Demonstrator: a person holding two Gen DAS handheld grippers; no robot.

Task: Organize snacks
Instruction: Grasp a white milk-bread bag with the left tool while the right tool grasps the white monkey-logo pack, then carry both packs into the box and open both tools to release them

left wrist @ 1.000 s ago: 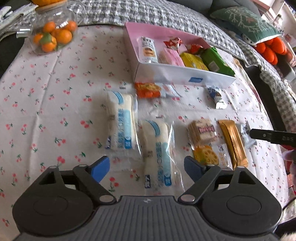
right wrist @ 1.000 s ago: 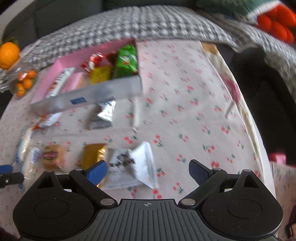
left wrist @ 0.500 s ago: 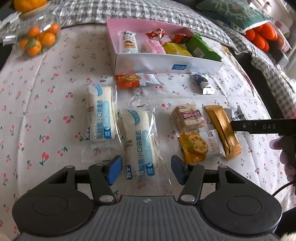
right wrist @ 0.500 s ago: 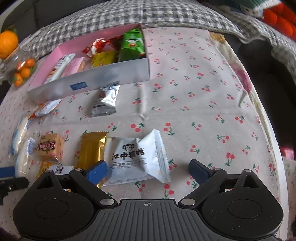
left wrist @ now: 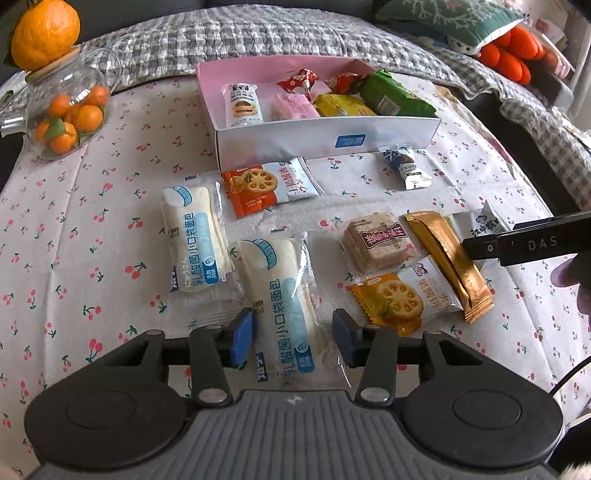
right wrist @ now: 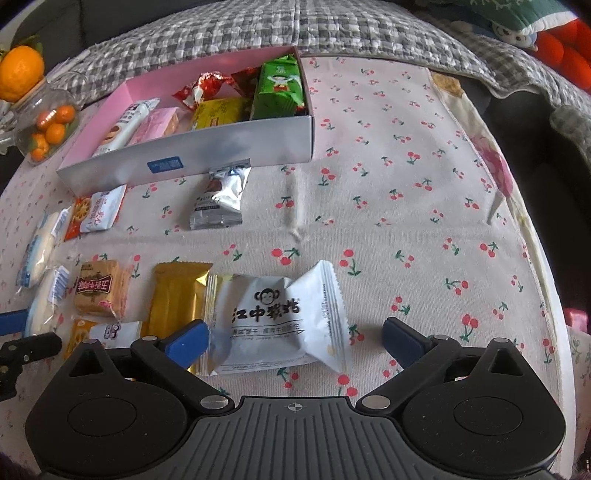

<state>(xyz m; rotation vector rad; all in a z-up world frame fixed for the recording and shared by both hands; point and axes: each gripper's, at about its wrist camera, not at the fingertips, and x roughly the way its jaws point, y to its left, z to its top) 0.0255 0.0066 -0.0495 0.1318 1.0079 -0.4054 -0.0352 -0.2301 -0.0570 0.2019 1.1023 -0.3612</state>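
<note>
A pink-lined box (left wrist: 399, 134) (right wrist: 236, 147) at the back holds several snacks. Loose snacks lie on the cherry-print cloth in front of it. My left gripper (left wrist: 293, 338) is partly closed, its blue pads either side of the near bread packet (left wrist: 282, 295); I cannot tell whether they touch it. A second bread packet (left wrist: 195, 240) lies to its left. My right gripper (right wrist: 295, 341) is open around a white monkey-logo packet (right wrist: 273, 321), and shows at the right of the left wrist view (left wrist: 524, 245). A gold bar (right wrist: 173, 291), a brown biscuit pack (right wrist: 98, 288) and a silver packet (right wrist: 219, 199) lie nearby.
A glass jar of small oranges (left wrist: 66, 114) with a large orange (left wrist: 44, 33) on top stands at the back left. Two lotus-chip packets (left wrist: 266, 184) (left wrist: 402, 299) lie on the cloth. A grey checked blanket (right wrist: 295, 29) and cushions lie behind. The cloth's right edge (right wrist: 532, 236) drops off.
My left gripper's fingers have narrowed around the near bread packet and moved closer to it. My right gripper has moved forward so the white monkey-logo packet sits between its open fingers.
</note>
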